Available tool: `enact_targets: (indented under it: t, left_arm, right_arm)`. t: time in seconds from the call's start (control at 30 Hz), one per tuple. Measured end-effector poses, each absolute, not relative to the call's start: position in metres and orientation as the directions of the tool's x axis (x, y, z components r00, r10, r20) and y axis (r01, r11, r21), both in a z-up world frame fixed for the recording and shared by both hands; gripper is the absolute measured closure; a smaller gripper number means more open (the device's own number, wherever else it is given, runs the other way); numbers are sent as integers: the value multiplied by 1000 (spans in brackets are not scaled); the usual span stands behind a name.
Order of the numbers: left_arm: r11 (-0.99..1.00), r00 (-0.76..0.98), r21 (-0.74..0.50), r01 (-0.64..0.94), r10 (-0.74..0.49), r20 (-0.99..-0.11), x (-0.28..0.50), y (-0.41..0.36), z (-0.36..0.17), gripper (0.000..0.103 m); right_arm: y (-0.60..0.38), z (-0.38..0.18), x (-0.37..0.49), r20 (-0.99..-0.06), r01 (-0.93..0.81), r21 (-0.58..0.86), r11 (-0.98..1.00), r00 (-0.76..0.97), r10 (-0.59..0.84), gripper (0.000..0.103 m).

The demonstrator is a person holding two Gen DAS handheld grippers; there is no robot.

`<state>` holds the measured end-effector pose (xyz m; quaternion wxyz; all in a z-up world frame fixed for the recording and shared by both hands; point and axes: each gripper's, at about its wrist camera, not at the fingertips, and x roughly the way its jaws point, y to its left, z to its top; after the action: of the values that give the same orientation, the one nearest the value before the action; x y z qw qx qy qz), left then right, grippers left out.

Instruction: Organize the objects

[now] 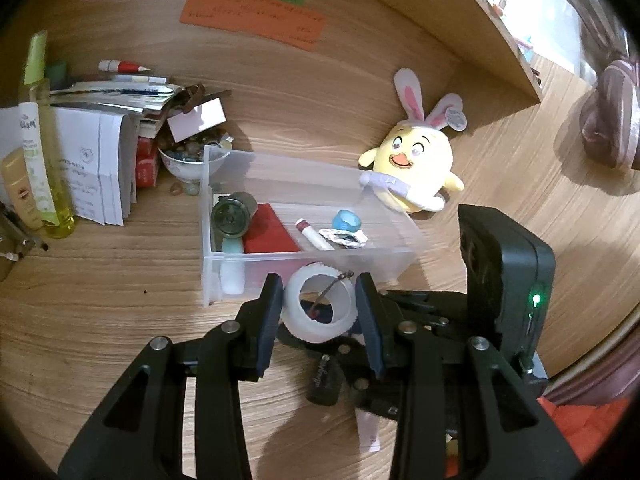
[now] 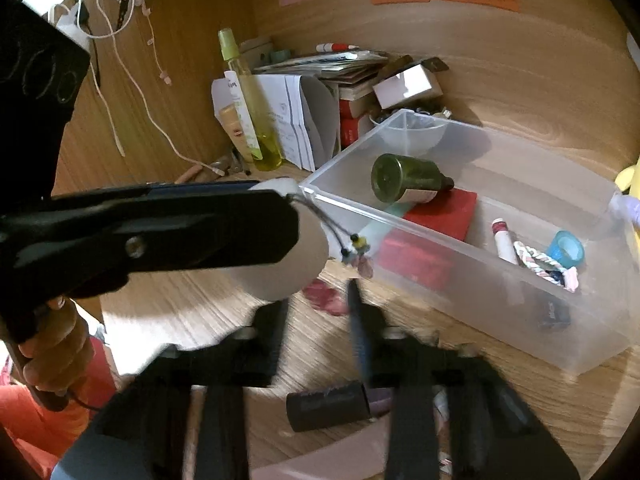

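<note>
Mid-carry: left gripper point(image 1: 319, 307) clamped on white jar point(image 1: 318, 306), just short of bin point(image 1: 400, 258). Right gripper point(image 2: 320, 320) spread, holding nothing. Next up, probably: lift over the rim, then release inside.

Ahead and right of the tongs, a yellow plush chick point(image 1: 414, 162) with rabbit ears lies on the wooden desk point(image 1: 120, 280). Orange and green paper notes point(image 1: 256, 10) hang far ahead.

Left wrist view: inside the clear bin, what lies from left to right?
Dark green bottle → red box → white tube with a red cap → blue cap, all in the clear bin.
</note>
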<state>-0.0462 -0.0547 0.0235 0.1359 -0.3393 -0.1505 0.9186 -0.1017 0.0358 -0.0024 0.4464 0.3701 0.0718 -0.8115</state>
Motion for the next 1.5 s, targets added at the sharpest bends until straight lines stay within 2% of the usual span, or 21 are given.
enact_targets:
  t: [0.17, 0.27, 0.37, 0.4, 0.43, 0.73, 0.83, 1.07, 1.33, 1.5]
  left_arm:
    - [-917, -735, -383, -113, 337, -588, -48, -63, 21, 66]
    - [-916, -739, -390, -87, 322, -591, -50, -71, 20, 76]
    - [-908, -746, -412, -81, 330, -578, -50, -79, 21, 76]
    - [-908, -748, -412, -80, 328, -577, -50, -81, 21, 76]
    - [-910, -750, -407, -77, 322, -578, -50, -81, 21, 76]
    - [-928, -695, -365, -77, 313, -647, -60, -67, -3, 76]
    - [-931, -663, -357, -76, 315, -679, -66, -62, -16, 71]
    - [-950, -623, -302, -83, 286, -728, -74, -45, -37, 49]
    - [-978, -606, -189, -91, 205, -769, -91, -25, -44, 48]
    - [-984, -592, -162, -78, 176, -786, -107, -19, -49, 48]
  right_arm:
    - [44, -4, -106, -671, 763, 218, -609, -336, -661, 84]
    - [52, -2, -108, -676, 750, 209, -628, -353, -647, 84]
    - [63, -3, -114, -689, 716, 180, -675, -398, -606, 85]
    - [68, -4, -117, -691, 708, 196, -679, -392, -607, 94]
    - [73, -4, -121, -693, 698, 212, -684, -386, -608, 95]
    - [88, 5, -123, -674, 684, 204, -701, -421, -607, 95]
    - [90, 11, -121, -661, 685, 201, -700, -432, -613, 95]
    - [101, 31, -117, -615, 682, 196, -704, -474, -630, 95]
    - [118, 49, -117, -575, 667, 189, -721, -520, -632, 95]
    - [129, 48, -119, -573, 650, 197, -734, -531, -625, 95]
